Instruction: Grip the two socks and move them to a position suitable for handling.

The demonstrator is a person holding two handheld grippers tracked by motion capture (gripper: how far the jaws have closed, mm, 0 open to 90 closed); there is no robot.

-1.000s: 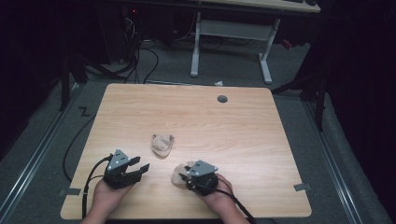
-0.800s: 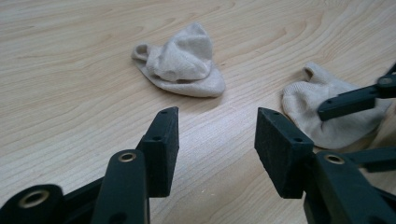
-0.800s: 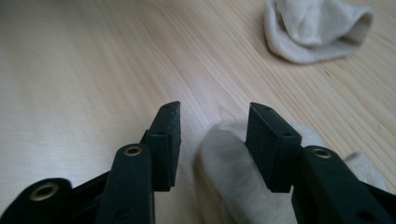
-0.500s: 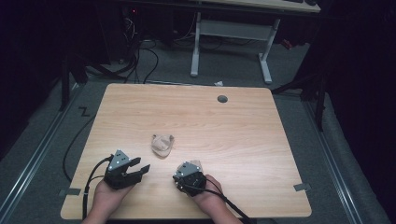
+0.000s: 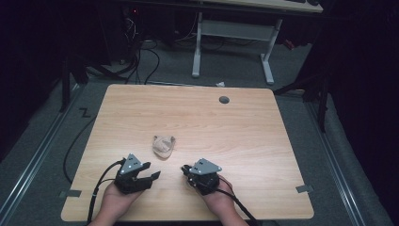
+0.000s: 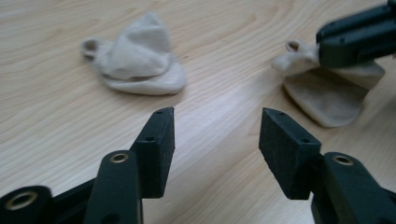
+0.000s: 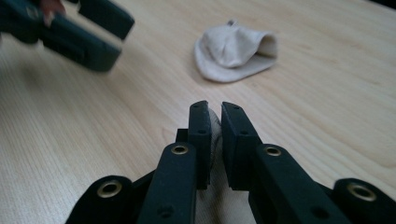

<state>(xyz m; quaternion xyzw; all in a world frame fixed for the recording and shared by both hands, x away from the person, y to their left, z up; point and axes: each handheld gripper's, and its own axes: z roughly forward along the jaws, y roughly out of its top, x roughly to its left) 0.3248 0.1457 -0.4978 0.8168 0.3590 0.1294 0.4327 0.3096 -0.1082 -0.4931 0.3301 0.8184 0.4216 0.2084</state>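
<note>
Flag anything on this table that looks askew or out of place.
Nothing is damaged or spilled. The two beige socks lie apart and crumpled: one sock bunched mid-table, the other sock pinched at its edge by the right tongs, which have just been closing. The left tongs stand open over bare wood.

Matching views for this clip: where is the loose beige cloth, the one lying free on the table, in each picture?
High view: loose beige cloth left of centre, toward the near edge.
Left gripper view: upper left.
Right gripper view: top, right of centre.
Shared landmark: the light wooden table beneath it.
</note>
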